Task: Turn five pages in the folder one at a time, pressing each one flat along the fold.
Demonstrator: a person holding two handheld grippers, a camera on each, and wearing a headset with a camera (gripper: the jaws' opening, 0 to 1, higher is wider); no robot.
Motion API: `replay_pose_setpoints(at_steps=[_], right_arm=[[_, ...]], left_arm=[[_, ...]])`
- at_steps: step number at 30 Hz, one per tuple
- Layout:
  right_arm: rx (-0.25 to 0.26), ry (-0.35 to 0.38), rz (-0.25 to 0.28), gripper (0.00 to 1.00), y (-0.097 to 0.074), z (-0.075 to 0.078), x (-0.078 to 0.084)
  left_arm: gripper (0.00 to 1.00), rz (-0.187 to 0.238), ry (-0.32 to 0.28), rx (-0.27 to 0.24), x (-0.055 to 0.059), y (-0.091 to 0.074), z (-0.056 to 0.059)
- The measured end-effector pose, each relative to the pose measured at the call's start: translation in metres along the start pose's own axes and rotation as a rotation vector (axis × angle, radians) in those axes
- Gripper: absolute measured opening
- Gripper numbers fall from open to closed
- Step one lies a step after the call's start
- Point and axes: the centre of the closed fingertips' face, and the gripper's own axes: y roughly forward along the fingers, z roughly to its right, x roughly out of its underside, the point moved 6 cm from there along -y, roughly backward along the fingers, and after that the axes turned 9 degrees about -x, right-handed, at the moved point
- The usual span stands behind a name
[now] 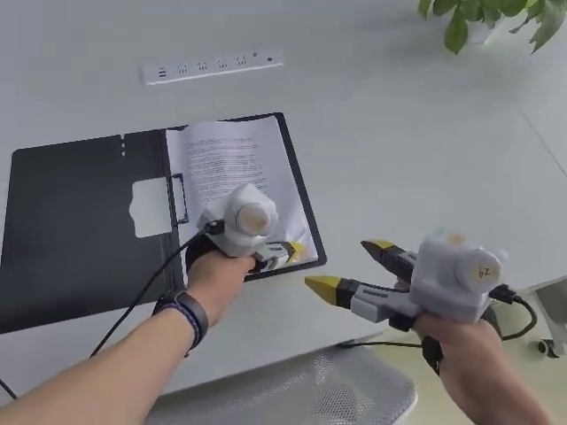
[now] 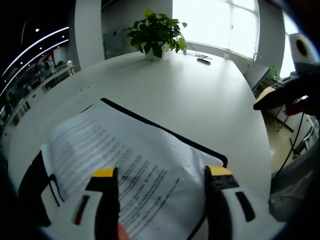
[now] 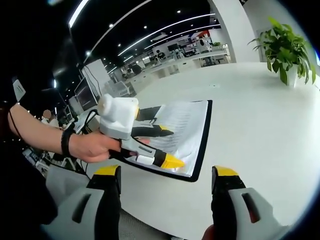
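Note:
A black folder (image 1: 80,230) lies open on the white table, with a printed page (image 1: 235,164) on its right half. My left gripper (image 1: 283,254) hovers over that page's near right corner. In the left gripper view its jaws stand wide apart above the printed page (image 2: 125,150), so the left gripper (image 2: 162,172) is open and holds nothing. My right gripper (image 1: 353,265) is open too, off the folder to the right near the table's front edge. In the right gripper view, the right gripper (image 3: 166,171) faces the left gripper (image 3: 169,146) and the folder (image 3: 202,135).
A white power strip (image 1: 213,66) lies beyond the folder. A potted plant (image 1: 496,18) stands at the far right of the table. A grey mesh chair (image 1: 310,390) sits below the front edge. A black cable (image 1: 142,297) trails from the left gripper.

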Motion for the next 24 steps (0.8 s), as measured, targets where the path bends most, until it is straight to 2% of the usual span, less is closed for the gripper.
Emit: replay_pose_setpoints(at_steps=[4, 8, 15, 18, 21, 24], right_arm=[[-0.007, 0.005, 0.004, 0.72, 0.004, 0.004, -0.001], [-0.012, 0.024, 0.023, 0.69, 0.011, 0.015, -0.004], [-0.039, 0.052, 0.031, 0.65, 0.03, 0.031, -0.007], [-0.044, 0.093, 0.043, 0.61, 0.039, 0.044, -0.005], [-0.062, 0.147, 0.084, 0.57, 0.045, 0.049, -0.009], [-0.076, 0.16, 0.091, 0.52, 0.052, 0.055, -0.014]], left_arm=[[0.68, 0.006, -0.005, -0.003, 0.0, -0.001, -0.001], [0.65, 0.013, -0.017, -0.005, 0.001, -0.001, -0.003], [0.64, 0.014, -0.019, -0.007, 0.0, 0.001, -0.004], [0.64, 0.014, -0.017, -0.009, 0.0, 0.001, -0.004], [0.64, 0.014, -0.018, -0.008, 0.0, 0.002, -0.004], [0.64, 0.016, -0.019, -0.007, 0.0, 0.002, -0.005]])
